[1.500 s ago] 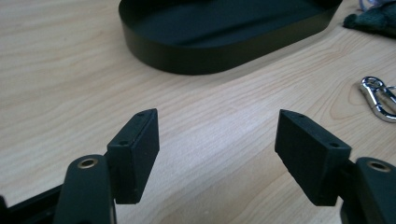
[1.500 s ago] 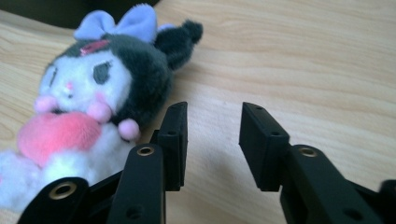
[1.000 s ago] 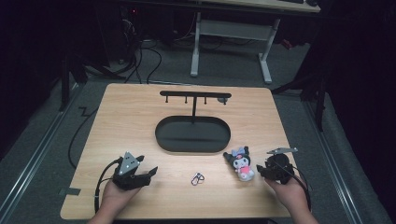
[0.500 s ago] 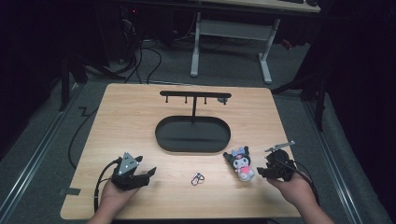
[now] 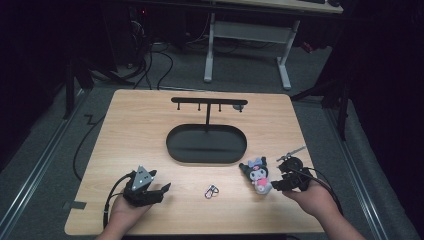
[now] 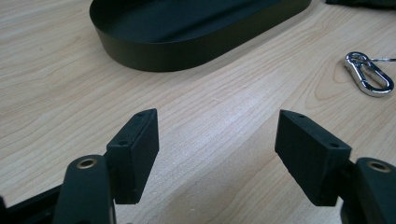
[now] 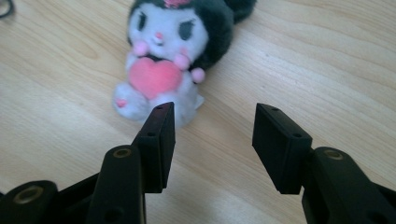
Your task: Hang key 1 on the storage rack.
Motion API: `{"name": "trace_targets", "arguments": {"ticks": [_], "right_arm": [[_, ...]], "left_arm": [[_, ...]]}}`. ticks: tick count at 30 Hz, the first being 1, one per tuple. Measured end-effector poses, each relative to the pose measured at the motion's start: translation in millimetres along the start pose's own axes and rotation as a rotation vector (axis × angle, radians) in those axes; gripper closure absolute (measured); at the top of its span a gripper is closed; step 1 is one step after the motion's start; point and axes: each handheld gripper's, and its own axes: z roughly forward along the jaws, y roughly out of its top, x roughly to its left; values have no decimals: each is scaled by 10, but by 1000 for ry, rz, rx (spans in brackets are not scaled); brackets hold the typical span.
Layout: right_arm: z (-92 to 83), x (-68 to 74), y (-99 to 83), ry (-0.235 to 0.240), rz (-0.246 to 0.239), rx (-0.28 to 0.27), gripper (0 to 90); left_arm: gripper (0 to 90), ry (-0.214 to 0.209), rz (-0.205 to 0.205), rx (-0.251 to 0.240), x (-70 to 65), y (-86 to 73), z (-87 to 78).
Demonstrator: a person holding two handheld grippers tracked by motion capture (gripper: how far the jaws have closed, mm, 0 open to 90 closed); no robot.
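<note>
Fingers (image 7: 161, 140) of the right gripper (image 7: 212, 144) stand partly apart with bare wood between them; they have just been opening, and nothing is held. Right ahead of them in the right gripper view lies the plush toy (image 7: 170, 60), a white-faced, black-hooded figure on its back hugging a pink heart, its feet just past the left fingertip and not touching it. From the high view the same plush toy (image 5: 257, 175) lies on the table (image 5: 135, 130) near the front right, just left of the right gripper (image 5: 280, 182), a detail of spacing that the close view cannot place on the table as a whole.

Fingers (image 6: 135, 154) of the left gripper (image 6: 217, 158) are wide open over empty wood, gripping nothing. The left gripper view brings out the silver carabiner clip (image 6: 369, 79) at its right edge and the low wall of the black oval tray (image 6: 187, 46) ahead. The high view adds what neither close view gives: the left gripper (image 5: 157, 192) resting at the front left, the carabiner clip (image 5: 212, 191) between the two grippers, and a black hook rack (image 5: 207, 102) rising from the far side of the oval tray (image 5: 235, 155).
</note>
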Motion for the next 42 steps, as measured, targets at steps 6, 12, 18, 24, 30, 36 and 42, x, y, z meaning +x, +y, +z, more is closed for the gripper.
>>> {"name": "trace_targets", "arguments": {"ticks": [6, 12, 18, 24, 30, 36, 42], "right_arm": [[-8, 135, 96, 42, 12, 34, 359], [118, 220, 201, 77, 21, 74, 198], [291, 250, 249, 69, 35, 102, 177], [475, 281, 280, 56, 46, 136, 164], [569, 263, 253, 50, 69, 160, 185], [624, 210, 216, 63, 97, 147, 252], [594, 191, 208, 74, 88, 134, 371]], "left_arm": [[312, -6, 11, -2, -21, 3, 2], [312, -15, 15, -1, -32, 5, 2], [311, -18, 19, -1, -33, 4, 4], [311, -16, 10, 1, -22, -3, 2], [311, -18, 13, 6, -21, -7, 8], [311, -17, 10, 0, -16, -9, 3], [311, -16, 12, 4, -12, -12, 6]]}}
